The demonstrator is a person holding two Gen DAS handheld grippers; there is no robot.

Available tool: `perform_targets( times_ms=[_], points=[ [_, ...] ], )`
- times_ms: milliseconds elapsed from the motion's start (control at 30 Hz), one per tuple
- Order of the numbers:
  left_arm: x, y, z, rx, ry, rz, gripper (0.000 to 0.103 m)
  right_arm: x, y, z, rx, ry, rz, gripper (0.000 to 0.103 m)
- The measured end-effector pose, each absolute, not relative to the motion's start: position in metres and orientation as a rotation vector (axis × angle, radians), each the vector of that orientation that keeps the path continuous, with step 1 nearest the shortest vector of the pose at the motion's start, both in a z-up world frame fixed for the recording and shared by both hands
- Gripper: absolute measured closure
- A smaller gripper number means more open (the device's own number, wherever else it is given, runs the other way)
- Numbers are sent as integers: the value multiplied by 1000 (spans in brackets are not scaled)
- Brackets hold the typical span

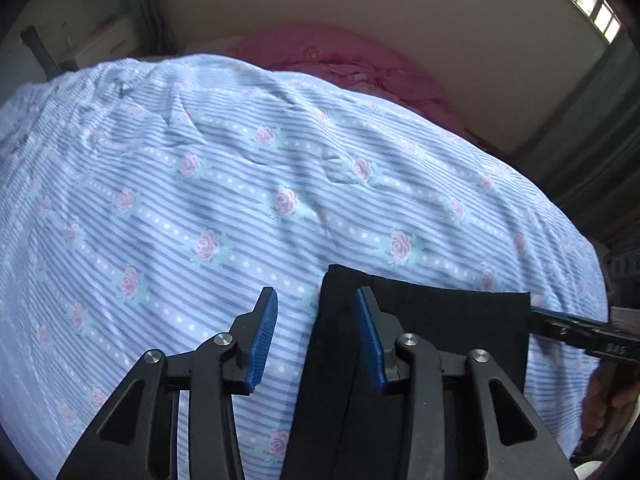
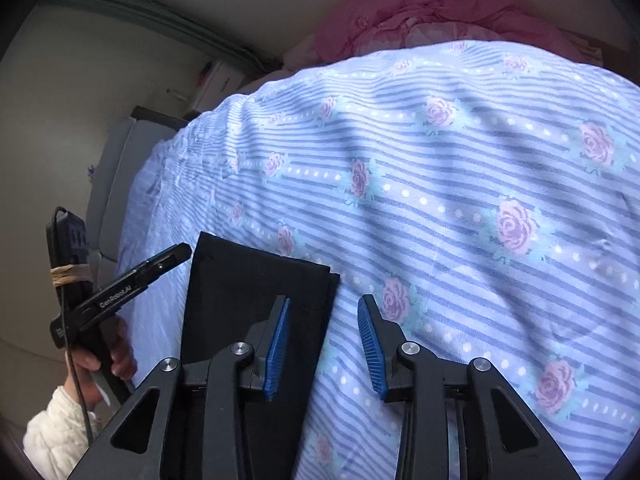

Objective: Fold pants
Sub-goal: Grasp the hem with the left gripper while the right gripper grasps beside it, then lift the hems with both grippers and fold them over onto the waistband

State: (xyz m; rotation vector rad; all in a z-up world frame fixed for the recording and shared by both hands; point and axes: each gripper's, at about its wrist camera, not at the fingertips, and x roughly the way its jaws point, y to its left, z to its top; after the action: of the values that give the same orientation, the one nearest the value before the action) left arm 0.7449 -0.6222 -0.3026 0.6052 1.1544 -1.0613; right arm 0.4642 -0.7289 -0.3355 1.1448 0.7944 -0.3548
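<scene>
Black pants (image 1: 448, 320) lie flat on a bed with a blue striped rose-print cover (image 1: 240, 200); their far end is a straight edge. My left gripper (image 1: 316, 300) is open and empty, straddling the pants' left edge. In the right wrist view the pants (image 2: 240, 304) lie at lower left. My right gripper (image 2: 324, 308) is open and empty, straddling their right edge. Each gripper shows in the other's view, the right (image 1: 576, 332) and the left (image 2: 132, 280), beside the pants.
A pink pillow (image 1: 340, 56) lies at the head of the bed by the wall. A white cabinet (image 1: 104, 40) stands at far left. The bed's left edge (image 2: 136, 208) drops off beside the pants. A dark curtain (image 1: 592, 128) hangs at right.
</scene>
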Motion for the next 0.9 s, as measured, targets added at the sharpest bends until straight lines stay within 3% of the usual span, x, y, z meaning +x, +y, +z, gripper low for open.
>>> perform_targets(
  times_ms=[367, 467, 567, 667, 900],
  points=[
    [760, -630, -345, 539, 1291, -1055, 62, 470, -738, -365, 1213, 754, -239, 69],
    [760, -626, -349, 472, 1342, -1064, 83, 474, -741, -370, 1221, 752, -219, 77],
    [751, -624, -342, 509, 1306, -1052, 91, 473, -742, -367, 1232, 765, -204, 83],
    [741, -616, -315, 486, 1255, -1092, 91, 463, -742, -341, 1192, 745, -219, 89],
    [720, -565, -232, 344, 1107, -1187, 91, 452, -693, -227, 871, 687, -209, 89]
  ],
)
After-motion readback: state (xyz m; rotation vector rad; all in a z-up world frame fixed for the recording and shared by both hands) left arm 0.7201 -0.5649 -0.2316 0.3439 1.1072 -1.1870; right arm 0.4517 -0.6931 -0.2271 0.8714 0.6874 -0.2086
